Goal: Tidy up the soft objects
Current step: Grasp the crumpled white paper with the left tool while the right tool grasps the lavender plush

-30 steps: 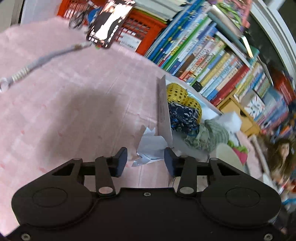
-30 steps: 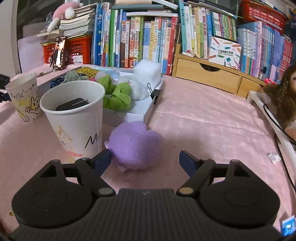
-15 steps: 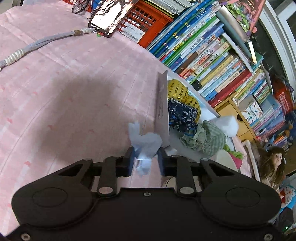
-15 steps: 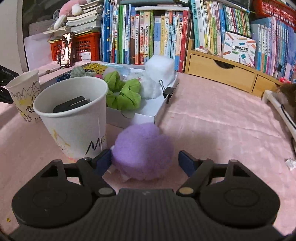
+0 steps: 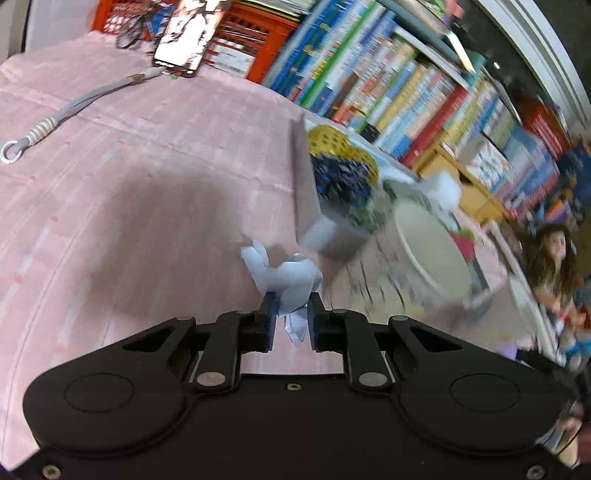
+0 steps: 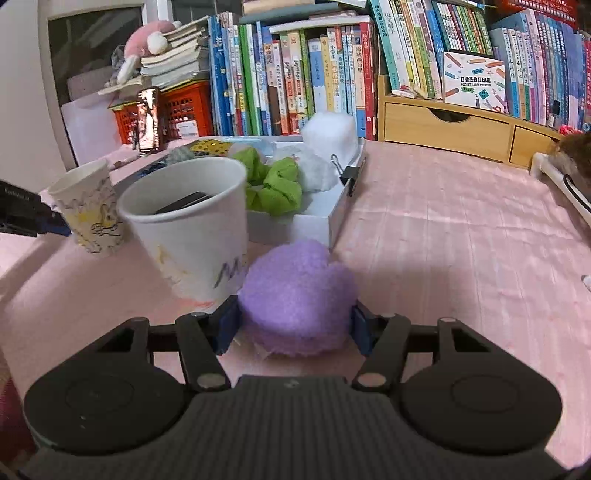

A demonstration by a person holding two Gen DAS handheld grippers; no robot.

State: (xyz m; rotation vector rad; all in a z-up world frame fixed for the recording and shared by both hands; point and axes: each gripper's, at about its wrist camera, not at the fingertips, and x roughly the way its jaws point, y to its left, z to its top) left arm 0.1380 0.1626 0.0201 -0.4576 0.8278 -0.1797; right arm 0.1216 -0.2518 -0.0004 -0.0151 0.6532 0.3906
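A crumpled scrap of pale blue paper (image 5: 286,282) sticks up from my left gripper (image 5: 290,317), which is shut on it just above the pink cloth. A purple heart-shaped sponge (image 6: 297,297) sits between the blue pads of my right gripper (image 6: 294,325); its jaws are closing and both pads press the sponge's sides. Behind it stands a white tray (image 6: 321,223) with green scrunchies (image 6: 275,181) and white fluffy pieces (image 6: 327,129). The same tray (image 5: 304,192) shows blurred in the left wrist view, with yellow and dark blue soft items (image 5: 340,162).
A large paper cup (image 6: 192,221) with a dark object inside stands left of the sponge, a smaller printed cup (image 6: 88,206) further left. Books, red baskets (image 6: 184,107) and wooden drawers (image 6: 447,125) line the back. A grey lanyard (image 5: 70,110) and a phone (image 5: 188,35) lie on the cloth.
My left gripper closed on the blue paper and lifted it, swinging toward the tray and cup. My right gripper's jaws narrowed from wide apart until they met the purple sponge.
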